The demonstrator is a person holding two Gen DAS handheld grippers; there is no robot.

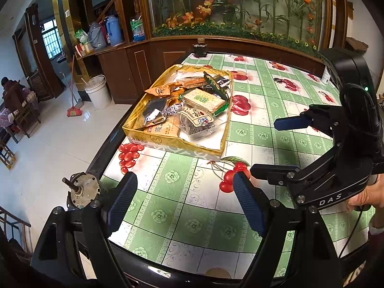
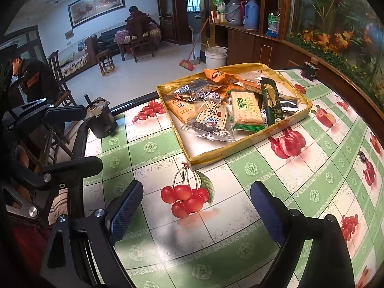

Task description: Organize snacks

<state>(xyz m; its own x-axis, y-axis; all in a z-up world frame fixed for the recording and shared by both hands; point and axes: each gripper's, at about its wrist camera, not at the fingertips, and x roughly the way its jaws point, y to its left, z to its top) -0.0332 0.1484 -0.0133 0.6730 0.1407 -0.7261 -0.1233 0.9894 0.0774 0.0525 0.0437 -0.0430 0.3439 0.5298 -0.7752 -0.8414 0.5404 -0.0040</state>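
Observation:
A shallow gold cardboard tray (image 1: 168, 145) sits on the table and holds several snack packets: a green cracker pack (image 1: 204, 100), an orange biscuit pack (image 1: 163, 130), a clear dark-filled bag (image 1: 199, 124). The tray shows in the right wrist view (image 2: 240, 147) too, with the cracker pack (image 2: 244, 110). My left gripper (image 1: 184, 204) is open and empty, low over the tablecloth in front of the tray. My right gripper (image 2: 194, 213) is open and empty, also short of the tray; it shows in the left wrist view (image 1: 264, 144) at the right.
The table has a green-and-white cloth with cherry prints (image 2: 187, 196). A small motor-like metal part (image 1: 81, 189) stands at the table's left edge. A dark cup (image 1: 200, 48) stands at the far edge. A wooden cabinet (image 1: 240, 45) runs behind the table.

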